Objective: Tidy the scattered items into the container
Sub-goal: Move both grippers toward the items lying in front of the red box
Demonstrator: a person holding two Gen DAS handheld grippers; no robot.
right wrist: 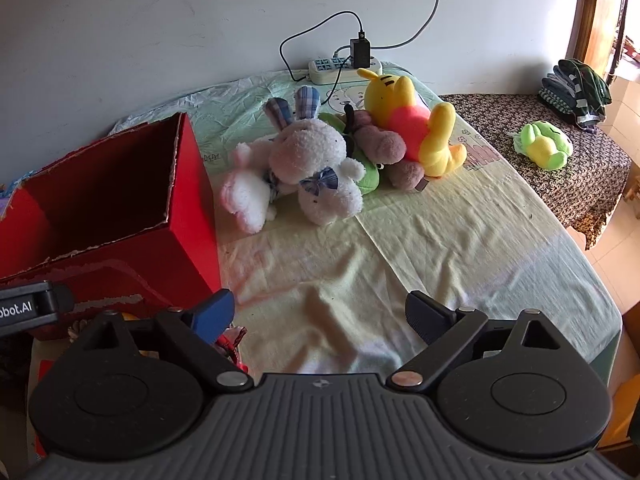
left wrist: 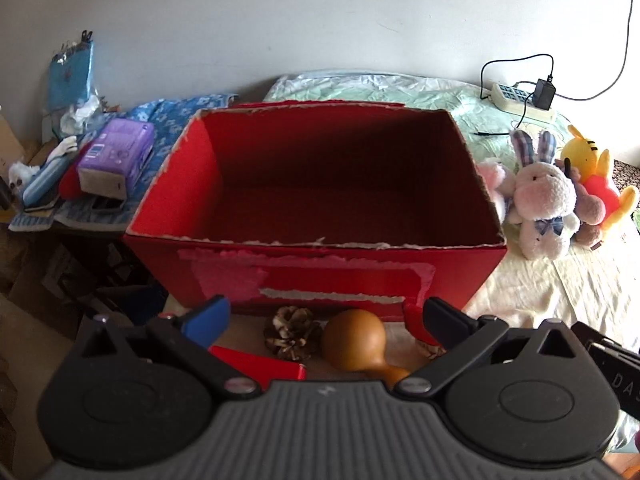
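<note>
Low in the frame, the left gripper (left wrist: 324, 316) gapes empty over a brown wooden gourd-shaped rattle (left wrist: 354, 346) and a pinecone (left wrist: 292, 332), both outside the open red cardboard box (left wrist: 320, 272) just beyond. The right gripper (right wrist: 320, 316), likewise spread, faces plush toys (right wrist: 320, 168) upper centre. Legible: "bot.AI".

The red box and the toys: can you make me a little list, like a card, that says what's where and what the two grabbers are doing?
box: red cardboard box, open top, nothing seen inside
toys beside box: white bunny, pink-and-white plush, yellow bear, brown plush, all piled on the bed sheet
far toy: green plush on the patterned cloth
in front of box: pine cone, brown gourd
left gripper: open, holding nothing
right gripper: open, holding nothing
</note>
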